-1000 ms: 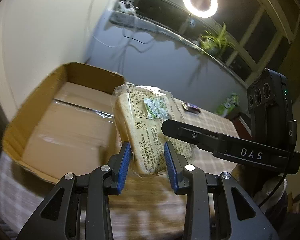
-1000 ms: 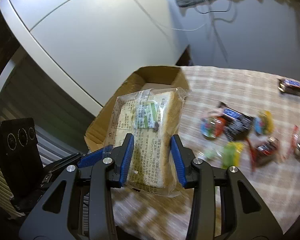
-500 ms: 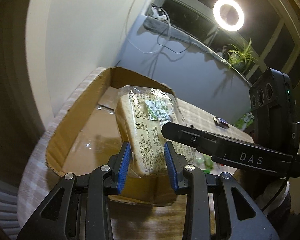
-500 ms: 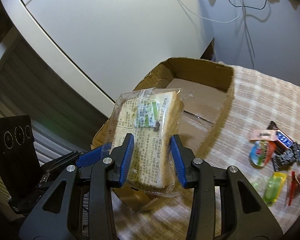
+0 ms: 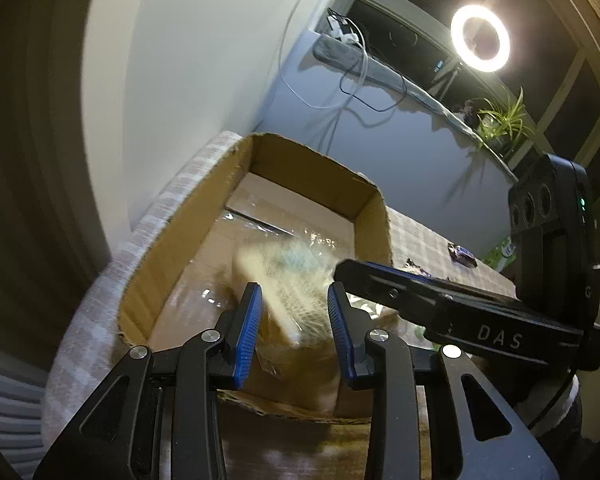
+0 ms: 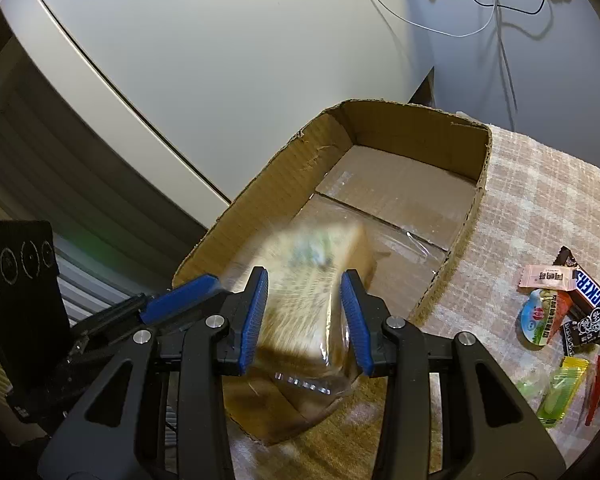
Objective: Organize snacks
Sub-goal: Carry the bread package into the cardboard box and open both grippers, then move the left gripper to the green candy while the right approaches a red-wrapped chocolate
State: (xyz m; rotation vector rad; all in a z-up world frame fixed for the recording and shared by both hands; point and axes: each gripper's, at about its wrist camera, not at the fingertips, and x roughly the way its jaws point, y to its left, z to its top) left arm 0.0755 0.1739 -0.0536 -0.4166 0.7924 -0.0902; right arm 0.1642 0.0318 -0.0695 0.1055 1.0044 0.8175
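A clear-wrapped loaf of sliced bread [image 5: 284, 280] [image 6: 308, 280] is motion-blurred and tilted, just above the floor of an open cardboard box [image 5: 312, 156] [image 6: 420, 108]. My left gripper [image 5: 293, 292] straddles the bread with gaps showing between its blue pads and the wrapper. My right gripper [image 6: 305, 280] has the bread filling the space between its pads, which touch both sides. Each gripper's finger shows in the other's view: the right one [image 5: 380, 284] beside the bread, the left one's blue pad [image 6: 180, 296] at the bread's left.
The box sits at the corner of a table under a checked cloth [image 6: 540, 200], beside a white cabinet [image 6: 220, 60]. Several wrapped snacks [image 6: 560, 312] lie to the box's right. One dark wrapper [image 5: 462, 254] lies farther back. Cables, a ring light [image 5: 480, 38] and a plant [image 5: 504, 116] are behind.
Both grippers have carried the bread over the box's near end. The bread, sharp and upright before, is now blurred, tipped and lower between the jaws.
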